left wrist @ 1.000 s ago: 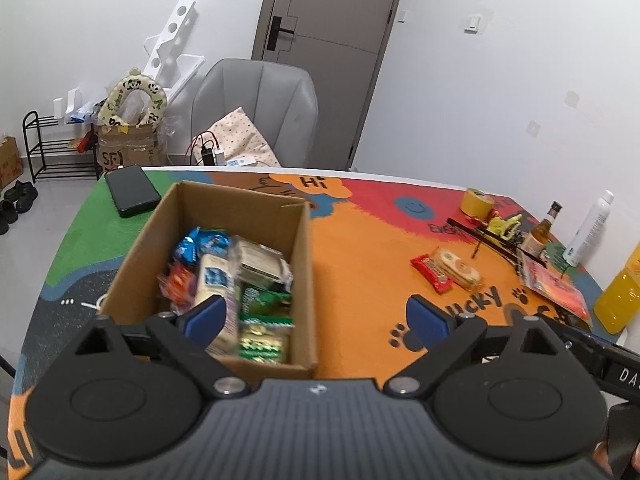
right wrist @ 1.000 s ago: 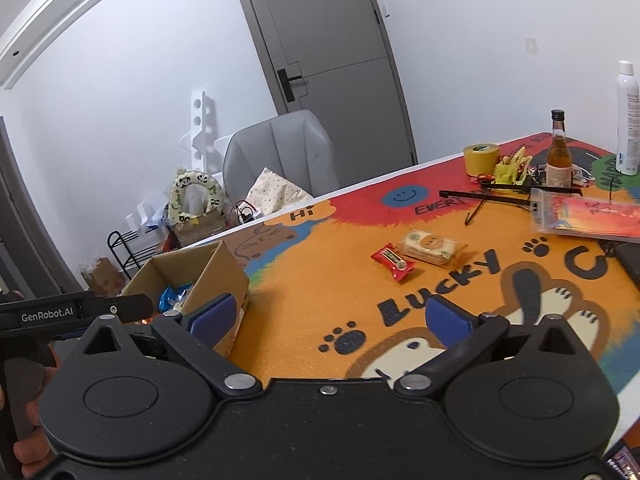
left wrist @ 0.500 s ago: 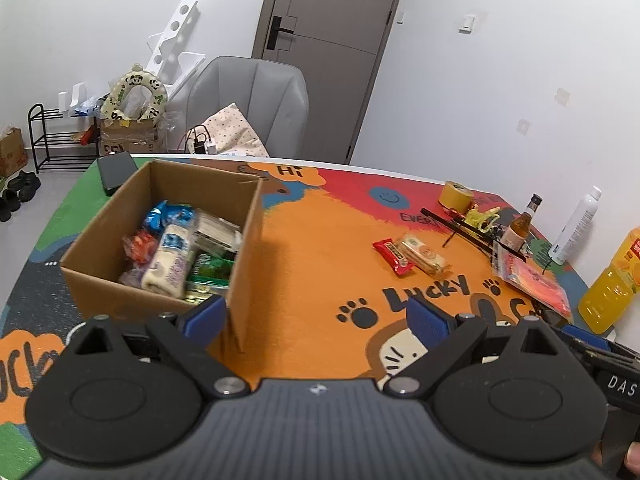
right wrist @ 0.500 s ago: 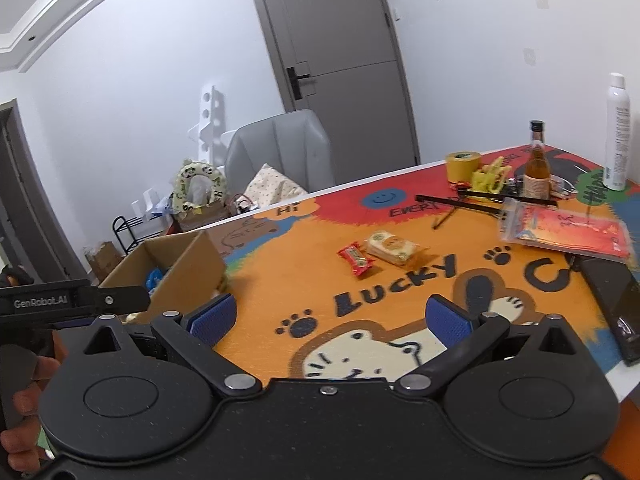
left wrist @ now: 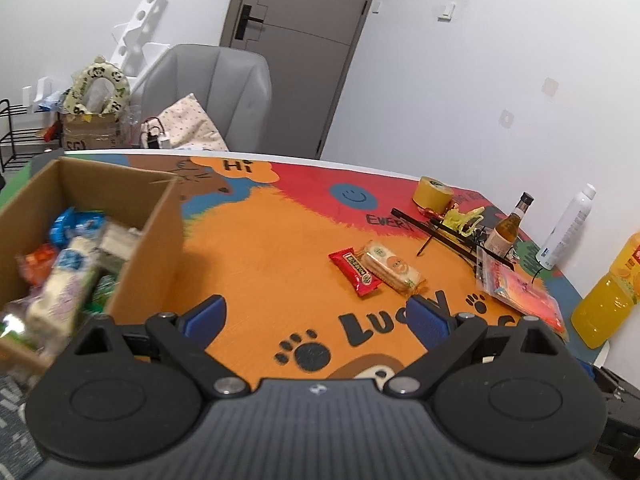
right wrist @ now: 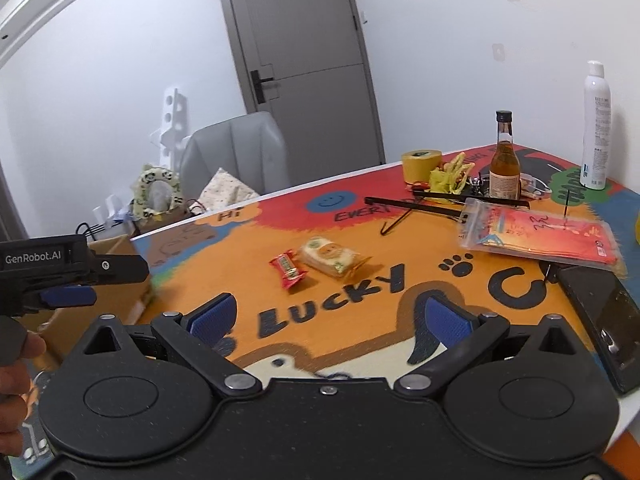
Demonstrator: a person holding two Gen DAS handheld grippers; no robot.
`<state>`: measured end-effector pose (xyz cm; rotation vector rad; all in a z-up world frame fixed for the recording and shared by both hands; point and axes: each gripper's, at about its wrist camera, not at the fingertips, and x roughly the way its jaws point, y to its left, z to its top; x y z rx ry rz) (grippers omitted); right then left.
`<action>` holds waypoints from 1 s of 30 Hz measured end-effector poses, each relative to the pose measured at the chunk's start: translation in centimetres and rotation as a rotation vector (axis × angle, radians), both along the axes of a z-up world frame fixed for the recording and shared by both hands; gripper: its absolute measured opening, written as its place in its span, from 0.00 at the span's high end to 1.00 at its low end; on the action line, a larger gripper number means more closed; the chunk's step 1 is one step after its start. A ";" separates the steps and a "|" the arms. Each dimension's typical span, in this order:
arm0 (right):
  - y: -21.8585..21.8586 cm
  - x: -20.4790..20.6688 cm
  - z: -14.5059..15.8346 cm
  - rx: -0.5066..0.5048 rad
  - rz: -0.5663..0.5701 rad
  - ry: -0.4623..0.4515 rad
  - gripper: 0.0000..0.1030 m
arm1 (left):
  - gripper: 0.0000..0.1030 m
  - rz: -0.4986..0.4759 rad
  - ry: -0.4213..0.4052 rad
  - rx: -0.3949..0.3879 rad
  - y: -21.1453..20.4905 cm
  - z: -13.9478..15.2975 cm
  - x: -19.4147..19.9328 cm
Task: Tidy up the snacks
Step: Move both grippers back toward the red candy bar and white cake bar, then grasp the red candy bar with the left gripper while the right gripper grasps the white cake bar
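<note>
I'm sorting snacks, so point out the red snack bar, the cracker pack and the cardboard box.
red snack bar (left wrist: 355, 271), left wrist view, wrapper middle.
cracker pack (left wrist: 392, 267), left wrist view, top face.
cardboard box (left wrist: 154, 252), left wrist view, right wall.

Ahead of the left gripper (left wrist: 318, 316), whose jaws stand wide apart, bare orange mat leads to the red snack bar (left wrist: 354, 272) and cracker pack (left wrist: 392, 267), lying side by side. The cardboard box (left wrist: 148, 256) wall stands just to its left. Beyond and right of the snacks, black rods (left wrist: 440, 232), a brown bottle (left wrist: 506, 232) and a zip bag (left wrist: 520, 292) crowd the way.
</note>
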<state>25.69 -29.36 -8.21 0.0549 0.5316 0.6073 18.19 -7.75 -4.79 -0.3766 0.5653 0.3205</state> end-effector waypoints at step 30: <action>2.5 9.5 -3.9 -0.083 0.027 0.020 0.02 | 0.34 -0.063 0.103 -0.003 -1.0 -7.2 15.5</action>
